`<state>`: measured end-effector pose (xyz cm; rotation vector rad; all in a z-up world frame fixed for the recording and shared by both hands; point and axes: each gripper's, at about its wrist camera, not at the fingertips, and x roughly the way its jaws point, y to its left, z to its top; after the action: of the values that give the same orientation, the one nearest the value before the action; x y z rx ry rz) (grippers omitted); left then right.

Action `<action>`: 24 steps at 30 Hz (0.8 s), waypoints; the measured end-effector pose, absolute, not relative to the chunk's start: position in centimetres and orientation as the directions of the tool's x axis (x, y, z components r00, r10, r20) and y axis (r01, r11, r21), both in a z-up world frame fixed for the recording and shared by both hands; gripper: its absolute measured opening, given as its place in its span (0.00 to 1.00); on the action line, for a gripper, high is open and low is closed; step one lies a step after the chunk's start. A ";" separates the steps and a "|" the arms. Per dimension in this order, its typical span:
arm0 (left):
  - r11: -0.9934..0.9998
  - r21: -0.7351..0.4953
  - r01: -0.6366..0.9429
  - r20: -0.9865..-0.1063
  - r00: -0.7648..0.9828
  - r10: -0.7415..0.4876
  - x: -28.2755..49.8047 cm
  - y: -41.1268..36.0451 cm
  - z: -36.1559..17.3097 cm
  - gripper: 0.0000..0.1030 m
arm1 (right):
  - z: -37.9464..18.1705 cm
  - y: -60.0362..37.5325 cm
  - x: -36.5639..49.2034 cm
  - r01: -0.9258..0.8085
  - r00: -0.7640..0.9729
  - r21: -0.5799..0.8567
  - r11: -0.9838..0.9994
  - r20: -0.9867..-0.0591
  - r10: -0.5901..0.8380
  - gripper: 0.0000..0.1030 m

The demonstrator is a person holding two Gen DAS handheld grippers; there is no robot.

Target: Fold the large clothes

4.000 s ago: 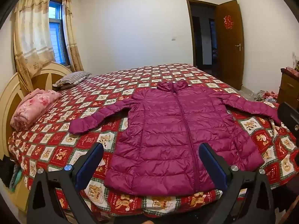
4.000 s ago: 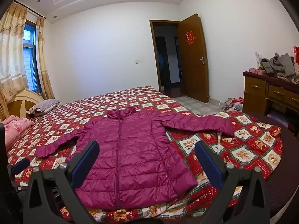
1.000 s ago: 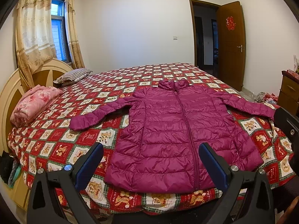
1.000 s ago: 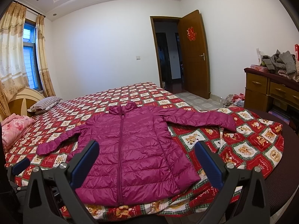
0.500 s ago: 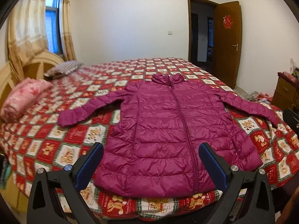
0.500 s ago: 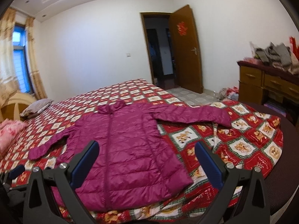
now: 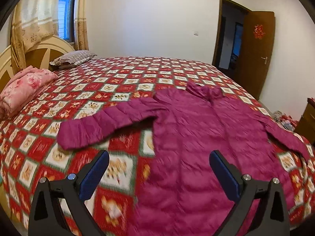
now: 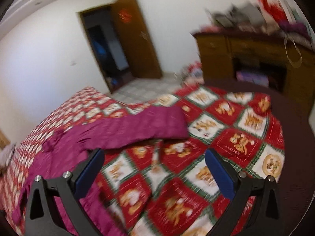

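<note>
A magenta puffer jacket (image 7: 206,137) lies flat and zipped on the bed, collar away from me, both sleeves spread out. Its left sleeve (image 7: 102,123) ends just beyond my left gripper (image 7: 159,157), which is open and empty above the jacket's lower left side. In the blurred right wrist view the jacket's right sleeve (image 8: 141,125) lies just beyond my right gripper (image 8: 154,155), which is open and empty over the bedspread.
The bed carries a red patterned bedspread (image 7: 122,78). A folded pink quilt (image 7: 23,90) and a striped pillow (image 7: 74,58) lie by the headboard. A wooden dresser (image 8: 256,59) piled with clothes stands at the right. An open door (image 7: 256,51) is at the far right.
Both grippers have moved in over the bed and apart, the left one swinging toward the left sleeve and the right one toward the right sleeve. The jacket has not moved.
</note>
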<state>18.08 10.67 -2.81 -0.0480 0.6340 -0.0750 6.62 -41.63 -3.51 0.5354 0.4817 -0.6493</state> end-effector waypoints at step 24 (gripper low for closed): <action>1.000 0.008 0.002 -0.691 0.723 0.004 31.8 12.4 -14.3 0.99 | -11.1 -52.4 15.9 0.829 0.497 0.309 0.466 -0.790 -0.359 0.59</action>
<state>31.81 12.39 -14.34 0.0086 0.7623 0.0014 15.85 -52.38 -11.12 0.7621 0.7143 -0.8103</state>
